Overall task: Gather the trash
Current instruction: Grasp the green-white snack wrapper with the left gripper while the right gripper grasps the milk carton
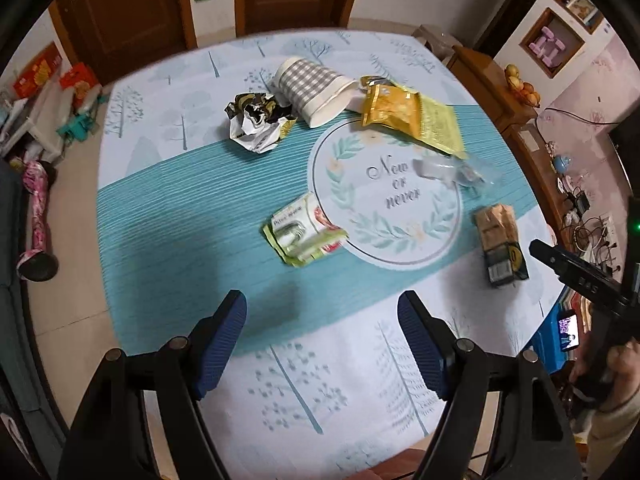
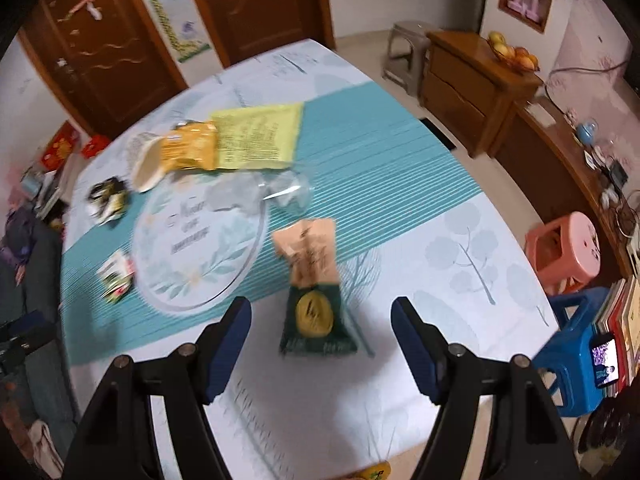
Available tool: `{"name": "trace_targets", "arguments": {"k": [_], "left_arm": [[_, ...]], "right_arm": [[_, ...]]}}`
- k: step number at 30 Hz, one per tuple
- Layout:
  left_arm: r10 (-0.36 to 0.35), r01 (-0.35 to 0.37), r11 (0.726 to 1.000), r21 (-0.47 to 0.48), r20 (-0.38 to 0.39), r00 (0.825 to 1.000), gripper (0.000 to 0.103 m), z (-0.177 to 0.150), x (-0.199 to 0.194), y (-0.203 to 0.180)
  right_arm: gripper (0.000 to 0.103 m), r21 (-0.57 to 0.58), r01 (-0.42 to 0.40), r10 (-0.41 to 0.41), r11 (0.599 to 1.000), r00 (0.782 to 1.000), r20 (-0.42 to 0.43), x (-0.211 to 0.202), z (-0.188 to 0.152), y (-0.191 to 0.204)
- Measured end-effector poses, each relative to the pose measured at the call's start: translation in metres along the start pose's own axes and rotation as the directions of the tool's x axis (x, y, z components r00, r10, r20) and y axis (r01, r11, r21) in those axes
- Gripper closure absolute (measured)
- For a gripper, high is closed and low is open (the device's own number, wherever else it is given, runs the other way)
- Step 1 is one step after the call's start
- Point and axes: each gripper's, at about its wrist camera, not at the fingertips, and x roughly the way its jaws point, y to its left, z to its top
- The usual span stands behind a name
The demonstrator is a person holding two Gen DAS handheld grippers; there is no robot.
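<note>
Trash lies scattered on the table [image 1: 168, 208]. In the left wrist view I see a tipped checked paper cup [image 1: 312, 92], a crumpled black and white wrapper [image 1: 258, 120], a yellow snack bag [image 1: 412, 116], clear plastic film [image 1: 452, 170], a green and red packet [image 1: 306, 230] and a brown and dark green pouch [image 1: 502, 248]. My left gripper [image 1: 322, 312] hangs open above the cloth, short of the green packet. My right gripper [image 2: 320, 316] is open, with the brown and green pouch [image 2: 314, 292] lying between and just beyond its fingers, untouched.
Wooden doors [image 1: 120, 12] stand behind the table. A wooden cabinet [image 2: 472, 80] with a fruit bowl [image 2: 514, 56] is on the right, with pink [image 2: 568, 252] and blue [image 2: 576, 344] stools beside the table edge. The other gripper and a hand [image 1: 616, 360] show at right.
</note>
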Motion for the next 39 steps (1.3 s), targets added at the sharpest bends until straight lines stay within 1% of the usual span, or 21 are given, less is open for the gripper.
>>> {"name": "trace_targets", "arguments": {"k": [4,5,6,8,12,13,14,15,17,19,22,24,28,31,32,34,35,36,37,38,39], "left_arm": [[-0.018,0.019,0.999,0.032,-0.042,0.999,0.026,0.018,0.019,0.012],[-0.02,0.022,0.999,0.042,-0.048,0.999,0.024,0.021,0.023,0.014],[-0.019,0.022,0.998,0.054,-0.056,0.998,0.017,0.025,0.027,0.016],[-0.02,0.025,0.997,0.079,-0.065,0.998,0.013,0.029,0.034,0.018],[-0.013,0.027,0.99,0.137,-0.102,0.995,0.013,0.035,0.051,0.017],[-0.011,0.028,0.988,0.151,-0.111,0.994,0.013,0.035,0.055,0.016],[-0.011,0.032,0.985,0.17,-0.121,0.993,0.013,0.036,0.06,0.014],[-0.01,0.035,0.982,0.188,-0.13,0.991,0.013,0.037,0.064,0.013],[-0.003,0.038,0.971,0.237,-0.145,0.989,0.013,0.038,0.071,0.007],[0.009,0.039,0.953,0.3,-0.156,0.988,0.012,0.039,0.08,-0.001],[0.027,0.044,0.929,0.367,-0.188,0.982,0.012,0.041,0.095,-0.008],[0.049,0.036,0.919,0.393,-0.203,0.978,0.012,0.043,0.105,-0.01],[0.068,0.029,0.911,0.41,-0.221,0.973,0.013,0.048,0.12,-0.011],[0.086,0.023,0.916,0.4,-0.252,0.964,0.013,0.051,0.13,-0.01],[0.087,0.023,0.919,0.394,-0.258,0.962,0.016,0.052,0.133,-0.01],[0.109,-0.007,0.915,0.404,-0.23,0.967,0.023,0.053,0.133,-0.011],[0.118,-0.019,0.912,0.41,-0.218,0.969,0.032,0.053,0.132,-0.012],[0.118,-0.022,0.911,0.412,-0.209,0.971,0.043,0.055,0.131,-0.012],[0.109,-0.017,0.913,0.408,-0.203,0.973,0.049,0.057,0.129,-0.012],[0.097,-0.007,0.918,0.397,-0.205,0.974,0.063,0.06,0.127,-0.011],[0.09,-0.002,0.922,0.387,-0.208,0.974,0.068,0.061,0.126,-0.01]], "right_arm": [[0.03,0.038,0.025,-0.023,0.999,0.998,-0.057,0.031,0.014,-0.002],[0.031,0.04,0.028,-0.025,0.999,0.997,-0.07,0.037,0.015,-0.001],[0.031,0.041,0.031,-0.027,0.999,0.996,-0.085,0.044,0.017,0.0],[0.031,0.04,0.036,-0.032,0.999,0.993,-0.111,0.054,0.017,0.003],[0.032,0.042,0.054,-0.046,0.998,0.984,-0.171,0.072,0.012,0.009],[0.048,0.051,0.05,-0.04,0.997,0.984,-0.176,0.074,0.01,0.01],[0.061,0.048,0.063,-0.054,0.997,0.984,-0.172,0.074,0.008,0.012],[0.061,0.032,0.084,-0.078,0.996,0.985,-0.154,0.073,0.006,0.015],[0.061,0.036,0.056,-0.05,0.998,0.987,-0.154,0.072,0.002,0.019],[0.061,0.034,0.043,-0.038,0.998,0.988,-0.152,0.071,-0.003,0.024],[0.061,0.033,0.016,-0.011,0.999,0.989,-0.15,0.067,-0.012,0.034],[0.061,0.033,0.002,0.003,0.999,0.989,-0.15,0.065,-0.016,0.04],[0.061,0.023,-0.019,0.022,1.0,0.989,-0.147,0.059,-0.026,0.052],[0.062,0.023,-0.032,0.035,0.999,0.989,-0.144,0.055,-0.029,0.058],[0.062,0.025,-0.036,0.039,0.999,0.989,-0.144,0.052,-0.028,0.06],[0.062,0.03,-0.046,0.05,0.999,0.988,-0.145,0.051,-0.031,0.062],[0.062,0.032,-0.048,0.052,0.998,0.988,-0.145,0.054,-0.028,0.064],[0.062,0.036,-0.051,0.056,0.998,0.988,-0.144,0.053,-0.031,0.064],[0.061,0.039,-0.053,0.058,0.998,0.988,-0.144,0.053,-0.03,0.064],[0.062,0.042,-0.055,0.061,0.998,0.988,-0.144,0.052,-0.033,0.064],[0.062,0.046,-0.055,0.061,0.997,0.988,-0.144,0.051,-0.035,0.063]]}}
